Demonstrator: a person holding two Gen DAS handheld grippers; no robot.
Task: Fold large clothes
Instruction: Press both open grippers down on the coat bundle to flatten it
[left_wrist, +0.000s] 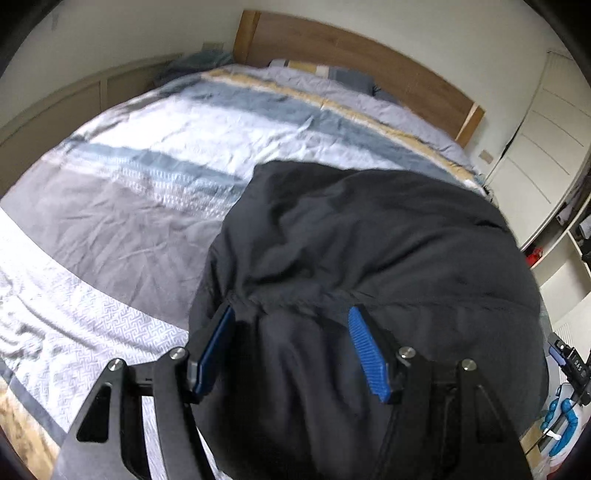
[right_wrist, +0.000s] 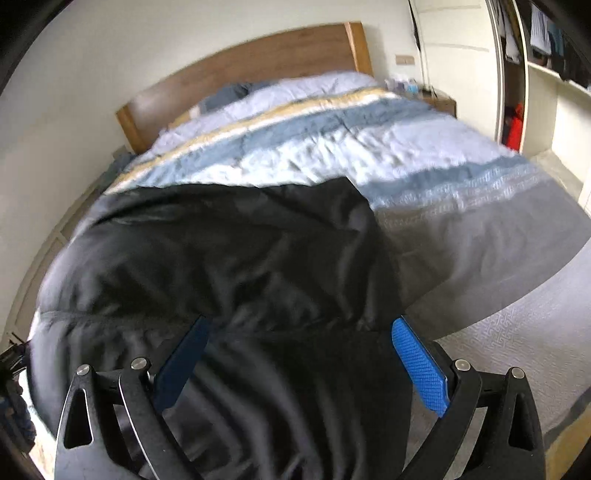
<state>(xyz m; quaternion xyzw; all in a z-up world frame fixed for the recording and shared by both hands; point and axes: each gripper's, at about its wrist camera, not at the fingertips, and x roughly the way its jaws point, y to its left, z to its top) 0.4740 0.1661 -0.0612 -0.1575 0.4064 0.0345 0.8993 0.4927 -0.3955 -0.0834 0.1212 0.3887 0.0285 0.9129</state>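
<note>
A large black garment (left_wrist: 369, 251) lies on the striped bed cover, at the near side of the bed. It also fills the lower middle of the right wrist view (right_wrist: 229, 251). My left gripper (left_wrist: 291, 314) is open, its blue pads (left_wrist: 369, 350) wide apart, with a gathered fold of the black cloth lying between them. My right gripper (right_wrist: 301, 323) is open too, its blue pads (right_wrist: 421, 365) spread over rumpled black cloth. Neither gripper pinches the cloth.
The bed (left_wrist: 155, 147) has a blue, white and grey striped cover and a wooden headboard (left_wrist: 351, 55). White wardrobe doors (left_wrist: 546, 122) and open shelves stand at one side. A bedside table (right_wrist: 439, 101) stands by the headboard.
</note>
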